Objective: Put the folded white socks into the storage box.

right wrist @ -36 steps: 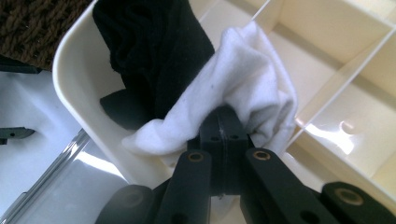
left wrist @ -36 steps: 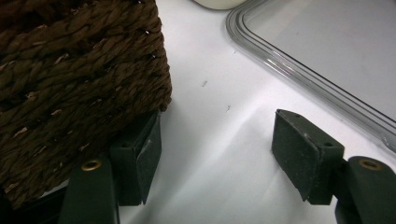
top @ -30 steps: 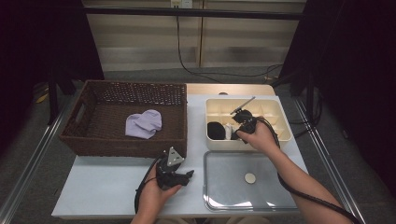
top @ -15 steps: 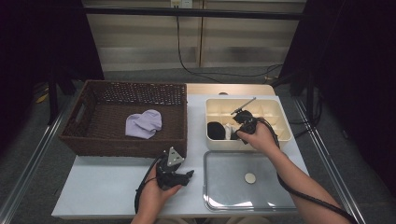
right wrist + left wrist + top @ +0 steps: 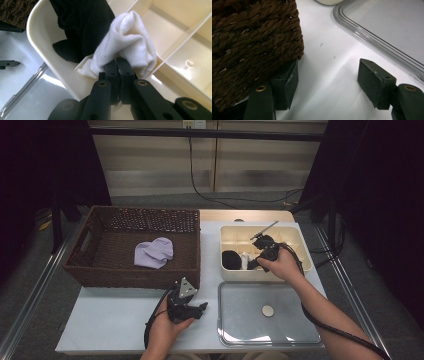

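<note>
A cream divided box (image 5: 300,251) stands at the right of the table. In its near-left compartment lie a black sock (image 5: 230,260) and a white sock (image 5: 245,260). My right gripper (image 5: 252,262) reaches into that compartment. In the right gripper view my right gripper (image 5: 118,65) is shut on the near edge of the white sock (image 5: 127,40), with the black sock (image 5: 80,27) just beyond it. My left gripper (image 5: 198,309) rests low on the white table in front of the basket. In the left gripper view my left gripper (image 5: 328,75) is open and holds nothing.
A brown wicker basket (image 5: 95,260) at the left holds a lavender cloth (image 5: 154,252); its corner (image 5: 249,42) is close to my left finger. A clear plastic lid (image 5: 235,330) lies flat at the front right with a small round disc (image 5: 267,310) on it.
</note>
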Available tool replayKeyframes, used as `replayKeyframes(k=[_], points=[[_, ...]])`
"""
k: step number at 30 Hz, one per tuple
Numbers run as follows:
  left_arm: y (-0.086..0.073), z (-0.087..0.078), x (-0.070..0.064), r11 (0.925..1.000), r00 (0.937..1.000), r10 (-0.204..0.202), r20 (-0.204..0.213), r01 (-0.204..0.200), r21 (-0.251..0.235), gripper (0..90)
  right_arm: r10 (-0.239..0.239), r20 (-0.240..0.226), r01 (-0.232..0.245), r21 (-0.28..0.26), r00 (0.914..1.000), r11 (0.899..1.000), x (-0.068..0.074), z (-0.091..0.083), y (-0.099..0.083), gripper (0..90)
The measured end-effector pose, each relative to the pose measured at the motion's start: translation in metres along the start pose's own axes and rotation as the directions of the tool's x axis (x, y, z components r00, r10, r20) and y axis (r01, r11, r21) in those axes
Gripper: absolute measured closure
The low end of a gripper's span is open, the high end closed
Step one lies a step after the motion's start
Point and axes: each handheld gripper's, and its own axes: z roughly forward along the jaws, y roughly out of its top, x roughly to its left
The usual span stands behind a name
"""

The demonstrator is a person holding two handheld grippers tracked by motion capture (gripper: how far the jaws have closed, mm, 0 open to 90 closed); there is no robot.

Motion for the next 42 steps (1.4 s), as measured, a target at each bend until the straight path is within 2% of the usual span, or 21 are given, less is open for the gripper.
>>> replayKeyframes(k=[14, 15, 16, 21, 27, 35, 38, 42], points=[[0.0, 0.0, 0.0, 1.0, 1.0, 0.003, -0.001, -0.003, 0.003, 33.1, 0.016, -0.003, -0.016, -0.023, 0.9999, 1.0, -0.004, -0.018, 0.002, 87.7], [0.0, 0.0, 0.0, 1.0, 1.0, -0.007, -0.001, 0.007, -0.002, 33.1, 0.015, 0.001, -0.015, -0.026, 0.9999, 1.0, -0.004, -0.019, 0.002, 87.3], [0.0, 0.0, 0.0, 1.0, 1.0, 0.002, 0.0, -0.002, 0.003, 33.1, 0.015, 0.003, -0.015, -0.033, 0.9999, 0.999, -0.004, -0.02, 0.002, 86.3], [0.0, 0.0, 0.0, 1.0, 1.0, 0.002, 0.0, -0.002, 0.003, 33.1, 0.024, 0.002, -0.024, -0.059, 0.9997, 0.998, -0.004, -0.027, -0.001, 78.2], [0.0, 0.0, 0.0, 1.0, 1.0, -0.002, 0.001, 0.002, 0.0, 33.1, 0.022, -0.003, -0.022, -0.085, 0.9997, 0.996, -0.002, -0.037, -0.006, 62.7], [0.0, 0.0, 0.0, 1.0, 1.0, -0.003, 0.001, 0.003, 0.0, 33.1, -0.029, -0.004, 0.028, -0.119, 0.9996, 0.992, 0.006, -0.047, -0.018, 41.5], [0.0, 0.0, 0.0, 1.0, 1.0, -0.003, 0.001, 0.003, 0.0, 33.1, -0.047, -0.009, 0.045, -0.137, 0.9989, 0.99, 0.009, -0.05, -0.024, 38.8], [0.0, 0.0, 0.0, 1.0, 1.0, -0.003, 0.001, 0.003, -0.001, 33.1, -0.076, 0.009, 0.077, -0.141, 0.9971, 0.987, 0.014, -0.053, -0.031, 34.8]])
